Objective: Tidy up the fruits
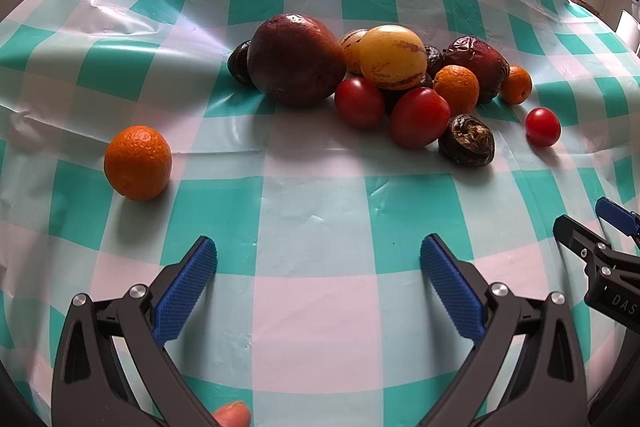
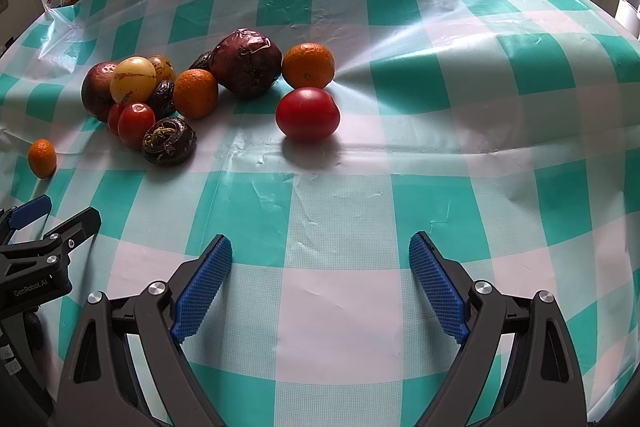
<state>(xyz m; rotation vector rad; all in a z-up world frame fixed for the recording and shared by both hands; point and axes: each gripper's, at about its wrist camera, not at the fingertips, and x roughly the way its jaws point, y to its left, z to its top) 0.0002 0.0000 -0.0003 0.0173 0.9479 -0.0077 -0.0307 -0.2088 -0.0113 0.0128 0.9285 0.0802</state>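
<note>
Now the pile of mixed round fruits [image 1: 360,75] lies on the desk with a teal and white checked plastic cloth [image 1: 320,207]. One small orange mandarin [image 1: 138,163] sits apart from it. My left hand-held gripper [image 1: 318,263] and right hand-held gripper [image 2: 320,259] both stand apart, holding nothing.
</note>
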